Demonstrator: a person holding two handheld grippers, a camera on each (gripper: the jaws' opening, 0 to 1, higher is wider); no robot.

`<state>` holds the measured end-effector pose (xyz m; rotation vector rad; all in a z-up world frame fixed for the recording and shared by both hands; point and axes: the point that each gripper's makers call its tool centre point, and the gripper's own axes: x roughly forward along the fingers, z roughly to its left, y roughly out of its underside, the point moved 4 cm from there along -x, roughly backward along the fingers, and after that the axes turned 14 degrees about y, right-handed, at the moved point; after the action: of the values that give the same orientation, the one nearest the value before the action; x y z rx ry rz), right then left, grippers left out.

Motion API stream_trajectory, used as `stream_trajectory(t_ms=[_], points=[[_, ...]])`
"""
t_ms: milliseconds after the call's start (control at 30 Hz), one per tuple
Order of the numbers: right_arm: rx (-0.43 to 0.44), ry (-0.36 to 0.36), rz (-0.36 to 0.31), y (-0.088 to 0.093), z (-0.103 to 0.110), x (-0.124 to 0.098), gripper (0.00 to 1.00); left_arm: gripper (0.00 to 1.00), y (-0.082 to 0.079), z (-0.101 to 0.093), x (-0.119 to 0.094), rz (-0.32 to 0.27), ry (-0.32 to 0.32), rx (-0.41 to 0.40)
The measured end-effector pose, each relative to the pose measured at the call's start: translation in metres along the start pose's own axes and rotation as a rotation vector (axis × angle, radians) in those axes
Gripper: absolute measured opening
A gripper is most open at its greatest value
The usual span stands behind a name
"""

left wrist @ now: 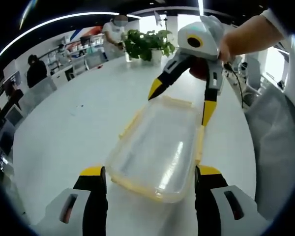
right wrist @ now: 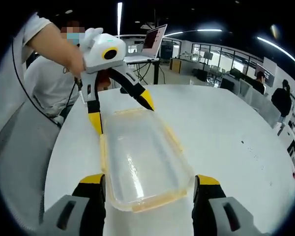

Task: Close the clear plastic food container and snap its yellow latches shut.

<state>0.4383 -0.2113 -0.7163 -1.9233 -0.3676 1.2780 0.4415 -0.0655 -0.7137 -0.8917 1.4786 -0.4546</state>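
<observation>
A long clear plastic container [left wrist: 157,147] with its lid on lies on the white table [left wrist: 64,132], with yellow latches [left wrist: 200,142] along its edges. I cannot tell whether the latches are snapped down. My left gripper [left wrist: 150,172] is open, its jaws standing on either side of the container's near end. At the far end my right gripper [left wrist: 182,101] hangs open, yellow tips just over the rim. In the right gripper view the container [right wrist: 137,157] runs away from the open right gripper [right wrist: 149,180] toward the left gripper [right wrist: 121,112].
A potted plant [left wrist: 147,44] stands at the table's far edge. A laptop [right wrist: 155,39] sits on a stand beyond the table. A grey chair [left wrist: 275,147] is beside the table. People stand at desks [left wrist: 37,71] in the background.
</observation>
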Motion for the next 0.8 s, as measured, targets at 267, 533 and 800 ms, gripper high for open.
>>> stream_trajectory(t_ms=[267, 533, 800], points=[[0.059, 0.004, -0.032, -0.006, -0.001, -0.006, 0.83, 0.87, -0.006, 0.000, -0.006, -0.040, -0.011, -0.022], [0.144, 0.046, -0.030, -0.010, -0.005, -0.008, 0.99, 0.99, -0.010, 0.001, -0.011, -0.078, -0.023, -0.069], [0.131, 0.046, -0.037, -0.013, 0.002, -0.014, 0.99, 0.99, -0.014, -0.004, -0.019, -0.076, -0.045, -0.058]])
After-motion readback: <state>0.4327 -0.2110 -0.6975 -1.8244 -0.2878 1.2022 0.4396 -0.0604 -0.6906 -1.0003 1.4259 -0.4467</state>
